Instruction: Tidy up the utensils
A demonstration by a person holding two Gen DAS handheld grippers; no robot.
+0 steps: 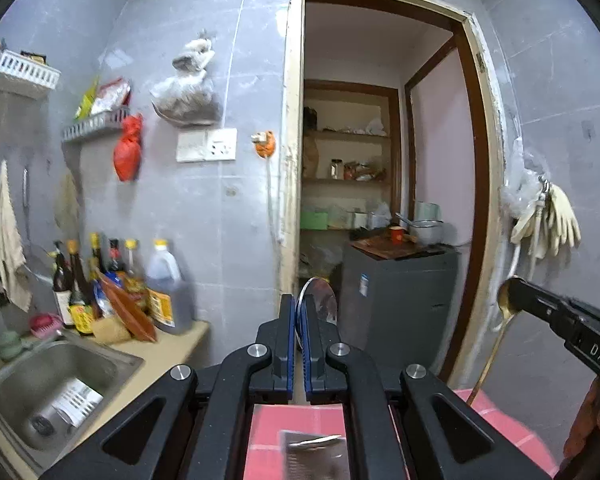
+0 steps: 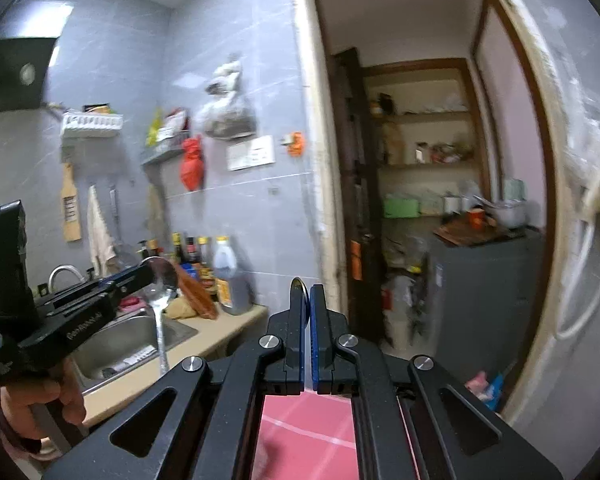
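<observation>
Left gripper [image 1: 299,312]: jaws were clamped on the bowl of a silver spoon [image 1: 320,298], held edge-on at 12 o'clock in its own view. In the right wrist view the spoon's long axis was seen hanging down toward 6 o'clock, handle lowest, above the sink [image 2: 112,344].

Right gripper [image 2: 309,300]: jaws were clamped on the bowl of a gold spoon [image 1: 507,306]; its thin handle was seen trailing toward 7 o'clock over the pink floor [image 1: 500,420].

Both utensils were held aloft, well apart, clear of the desk [image 2: 220,332].

Desk: lay at 9 o'clock of both grippers, nearer the left hand [image 2: 40,404]. No utensil holder could be identified.
</observation>
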